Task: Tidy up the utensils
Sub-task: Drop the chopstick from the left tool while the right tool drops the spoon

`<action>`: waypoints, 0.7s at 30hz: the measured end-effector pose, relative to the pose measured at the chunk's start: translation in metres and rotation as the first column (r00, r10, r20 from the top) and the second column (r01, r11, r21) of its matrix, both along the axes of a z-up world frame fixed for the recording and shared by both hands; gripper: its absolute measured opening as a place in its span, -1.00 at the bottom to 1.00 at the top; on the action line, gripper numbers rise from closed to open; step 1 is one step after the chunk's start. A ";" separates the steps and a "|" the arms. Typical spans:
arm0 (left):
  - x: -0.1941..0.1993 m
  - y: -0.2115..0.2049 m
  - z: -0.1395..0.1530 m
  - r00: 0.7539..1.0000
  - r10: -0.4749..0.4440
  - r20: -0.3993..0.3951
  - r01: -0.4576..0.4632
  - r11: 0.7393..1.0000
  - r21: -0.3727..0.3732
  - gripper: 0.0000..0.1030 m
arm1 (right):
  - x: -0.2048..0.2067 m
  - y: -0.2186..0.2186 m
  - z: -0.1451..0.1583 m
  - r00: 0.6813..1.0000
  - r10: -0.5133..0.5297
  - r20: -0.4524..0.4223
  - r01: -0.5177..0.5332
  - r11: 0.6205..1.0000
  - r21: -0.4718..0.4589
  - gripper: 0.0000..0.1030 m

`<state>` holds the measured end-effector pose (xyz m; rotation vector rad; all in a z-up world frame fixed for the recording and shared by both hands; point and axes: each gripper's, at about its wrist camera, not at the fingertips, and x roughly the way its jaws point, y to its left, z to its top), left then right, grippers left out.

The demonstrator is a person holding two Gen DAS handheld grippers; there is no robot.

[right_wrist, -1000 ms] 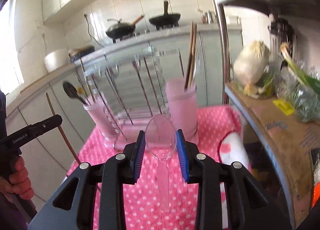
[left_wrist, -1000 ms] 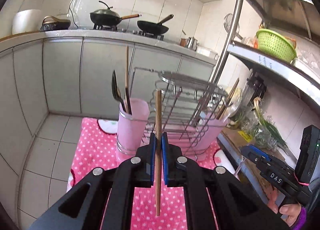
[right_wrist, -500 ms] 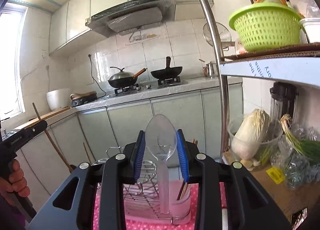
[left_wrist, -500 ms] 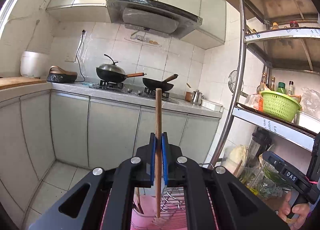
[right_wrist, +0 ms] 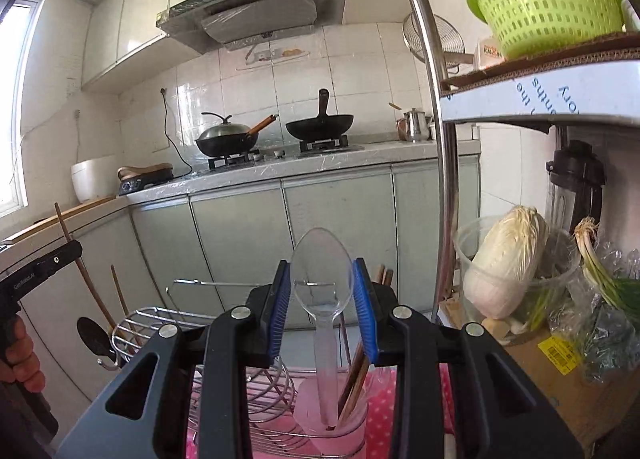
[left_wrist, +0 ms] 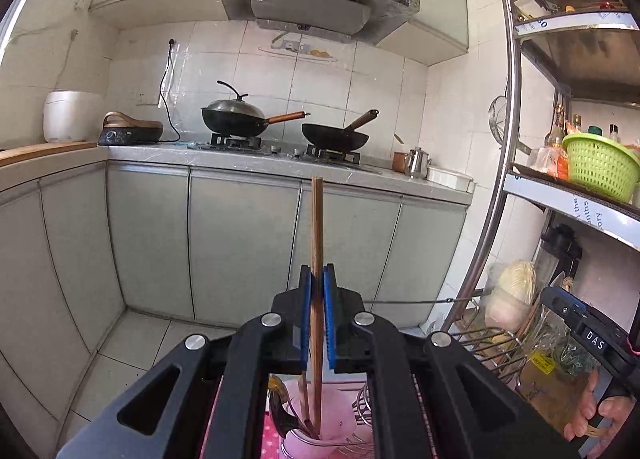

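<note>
Evidently each tool hangs upright for dropping: left gripper (left_wrist: 316, 299) pinches a wooden chopstick (left_wrist: 317, 227) over its pink cup (left_wrist: 320, 435), right gripper (right_wrist: 322, 299) clamps a clear plastic spoon (right_wrist: 322, 271) over another pink cup (right_wrist: 332, 415).

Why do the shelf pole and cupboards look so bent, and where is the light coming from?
Both views: a fisheye lens bows the shelf pole and cupboards, with dark corners. Right wrist view: daylight from the window at far left, overexposed, with glare on the wall tiles. Left wrist view: evenly lit, the chopstick sharp.
</note>
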<state>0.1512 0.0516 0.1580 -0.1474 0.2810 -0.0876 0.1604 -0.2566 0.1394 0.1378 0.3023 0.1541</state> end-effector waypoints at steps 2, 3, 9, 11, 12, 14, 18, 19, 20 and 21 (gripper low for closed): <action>0.003 -0.001 -0.010 1.000 -0.012 -0.029 0.012 1.000 -0.005 -0.89 | 0.002 -0.002 -0.011 0.999 0.001 -0.039 0.000 1.000 0.009 -0.39; 0.004 -0.001 -0.014 0.999 -0.017 -0.041 0.017 1.000 -0.008 -0.89 | 0.002 -0.002 -0.016 0.998 0.002 -0.055 -0.001 1.000 0.015 -0.39; 0.008 -0.011 -0.034 0.994 -0.033 -0.101 0.035 0.999 0.018 -0.88 | -0.002 0.002 -0.025 0.997 -0.013 -0.074 0.011 0.999 -0.033 -0.38; 0.011 -0.015 -0.039 0.992 -0.027 -0.119 0.031 0.999 0.040 -0.88 | 0.000 0.002 -0.023 0.996 -0.008 -0.091 0.004 0.999 -0.037 -0.38; 0.013 -0.017 -0.041 0.991 -0.022 -0.129 0.029 0.998 0.050 -0.88 | 0.003 0.002 -0.022 0.995 0.000 -0.102 -0.004 0.999 -0.032 -0.38; 0.017 -0.020 -0.045 0.988 -0.018 -0.155 0.029 0.997 0.069 -0.85 | 0.006 0.000 -0.018 0.993 0.017 -0.121 -0.019 1.000 -0.016 -0.38; 0.017 -0.018 -0.045 0.985 -0.021 -0.171 0.032 0.997 0.063 -0.54 | 0.010 0.001 -0.015 0.989 0.035 -0.142 -0.038 0.999 -0.019 -0.38; 0.016 -0.018 -0.044 0.985 -0.025 -0.168 0.035 0.998 0.058 -0.54 | 0.009 0.002 -0.014 0.990 0.034 -0.139 -0.038 0.999 -0.028 -0.37; 0.015 -0.018 -0.042 0.986 -0.025 -0.166 0.035 0.998 0.059 -0.54 | 0.008 0.003 -0.013 0.990 0.034 -0.137 -0.039 0.999 -0.033 -0.37; 0.014 -0.018 -0.041 0.986 -0.023 -0.163 0.034 0.998 0.061 -0.54 | 0.008 0.004 -0.012 0.990 0.037 -0.136 -0.042 0.998 -0.036 -0.37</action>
